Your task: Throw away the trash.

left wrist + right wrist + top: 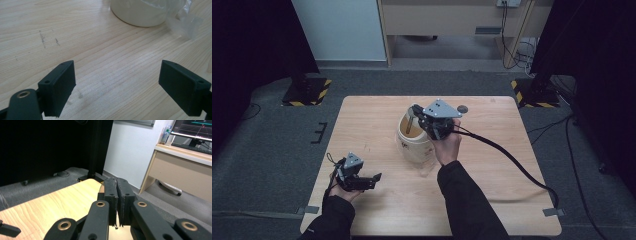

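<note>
The table [105, 62] is pale wood, smooth, its grain showing plainly. Mid-frame from above, a cream pot [414, 142] looks like glazed ceramic, faintly glossy. Clear crinkled plastic film [183, 21] lies beside it. Both grippers' fingers [58, 87] are matt black plastic.

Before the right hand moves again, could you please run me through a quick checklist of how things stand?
1. Right tongs shut: ok, jaws pressed together, possibly on something thin; cannot tell what.
2. Left tongs open: ok, jaws wide apart with bare table between them.
3. Cream pot upright on the table: ok.
4. Pot's mouth open: ok.
5. Clear plastic beside the pot's base kept out of the way: not ok, it lies loose.
</note>
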Demonstrator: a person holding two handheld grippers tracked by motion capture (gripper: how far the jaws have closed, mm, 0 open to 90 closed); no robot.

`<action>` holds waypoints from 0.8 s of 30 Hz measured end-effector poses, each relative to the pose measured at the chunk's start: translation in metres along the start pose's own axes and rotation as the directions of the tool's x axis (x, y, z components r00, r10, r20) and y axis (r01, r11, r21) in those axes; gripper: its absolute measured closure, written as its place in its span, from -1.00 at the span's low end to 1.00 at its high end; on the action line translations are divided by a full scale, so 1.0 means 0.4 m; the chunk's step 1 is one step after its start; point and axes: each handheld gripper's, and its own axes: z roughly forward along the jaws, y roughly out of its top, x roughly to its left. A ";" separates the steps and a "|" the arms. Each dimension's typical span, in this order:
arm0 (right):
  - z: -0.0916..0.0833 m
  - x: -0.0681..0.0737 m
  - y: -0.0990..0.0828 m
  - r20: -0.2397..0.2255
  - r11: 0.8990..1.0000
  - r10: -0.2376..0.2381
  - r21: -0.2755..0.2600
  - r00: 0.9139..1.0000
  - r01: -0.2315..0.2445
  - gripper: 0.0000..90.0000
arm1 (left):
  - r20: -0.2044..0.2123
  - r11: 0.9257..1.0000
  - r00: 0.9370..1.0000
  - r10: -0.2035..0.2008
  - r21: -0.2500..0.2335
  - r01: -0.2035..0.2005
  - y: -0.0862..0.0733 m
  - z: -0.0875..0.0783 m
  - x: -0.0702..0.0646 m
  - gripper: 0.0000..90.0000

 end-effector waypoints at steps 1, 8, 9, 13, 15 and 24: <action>0.004 0.003 -0.004 -0.001 1.000 -0.006 0.006 1.000 0.006 0.93 | 0.000 1.000 1.000 0.000 0.000 0.000 0.000 0.000 0.000 -0.71; 0.026 0.014 -0.022 -0.025 0.999 -0.015 0.028 1.000 0.016 0.55 | 0.000 1.000 1.000 -0.004 0.001 0.004 0.000 -0.001 0.002 -0.71; 0.026 0.014 -0.022 -0.025 0.999 -0.015 0.028 1.000 0.016 0.55 | 0.000 1.000 1.000 -0.004 0.001 0.004 0.000 -0.001 0.002 -0.71; 0.002 -0.004 -0.005 -0.018 0.999 -0.010 0.037 1.000 0.010 0.46 | -0.002 1.000 1.000 -0.004 0.008 0.004 -0.001 0.001 0.001 -0.71; -0.001 -0.007 -0.001 -0.018 0.999 -0.009 0.037 1.000 0.010 0.43 | -0.003 1.000 1.000 -0.004 0.008 0.004 -0.001 0.001 0.001 -0.71; 0.039 -0.001 -0.023 -0.029 0.992 0.092 0.085 0.995 -0.090 -0.20 | -0.002 1.000 1.000 -0.007 0.010 0.007 -0.002 0.000 0.002 -0.71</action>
